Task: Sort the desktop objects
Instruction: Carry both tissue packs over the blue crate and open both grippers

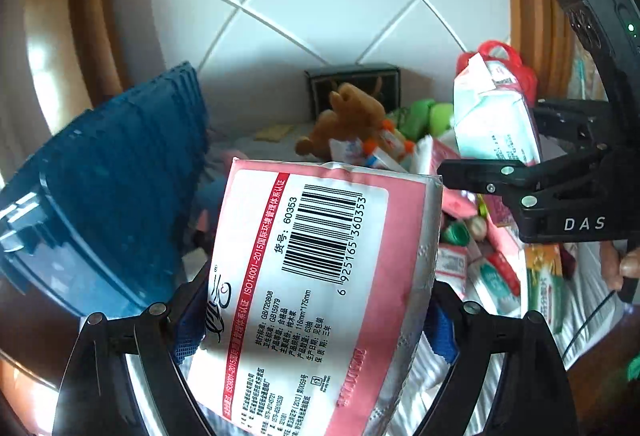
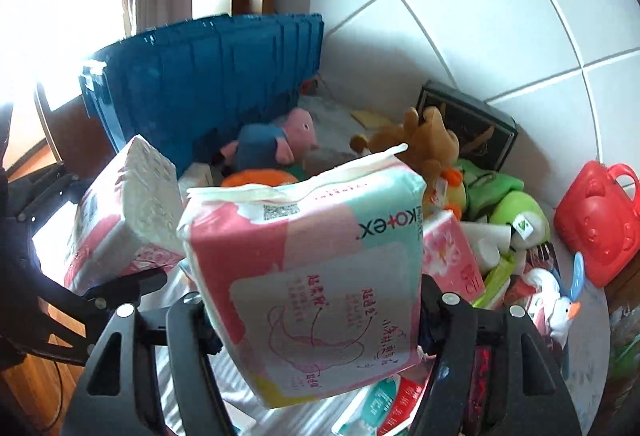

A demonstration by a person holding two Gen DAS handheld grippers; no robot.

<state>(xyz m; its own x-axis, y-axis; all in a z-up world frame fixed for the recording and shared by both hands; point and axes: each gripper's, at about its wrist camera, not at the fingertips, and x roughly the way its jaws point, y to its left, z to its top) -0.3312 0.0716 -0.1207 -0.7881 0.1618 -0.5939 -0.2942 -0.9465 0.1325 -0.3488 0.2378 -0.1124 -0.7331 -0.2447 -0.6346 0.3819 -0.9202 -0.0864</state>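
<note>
White-tiled wall backs a cluttered counter. Left hand-held gripper (image 1: 312, 336) clamps a pink tissue pack (image 1: 316, 276); right hand-held gripper (image 2: 316, 320) clamps a Kotex pack (image 2: 308, 276). Both are lifted; next, carry them to the blue crate (image 2: 208, 83) at the counter's left edge.

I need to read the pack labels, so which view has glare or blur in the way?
Left wrist view: the tissue pack barcode is sharp, the blue crate motion-smeared. Right wrist view: the window at upper left is blown out, yet the Kotex pack print stays readable; tile lines bow from fisheye.
</note>
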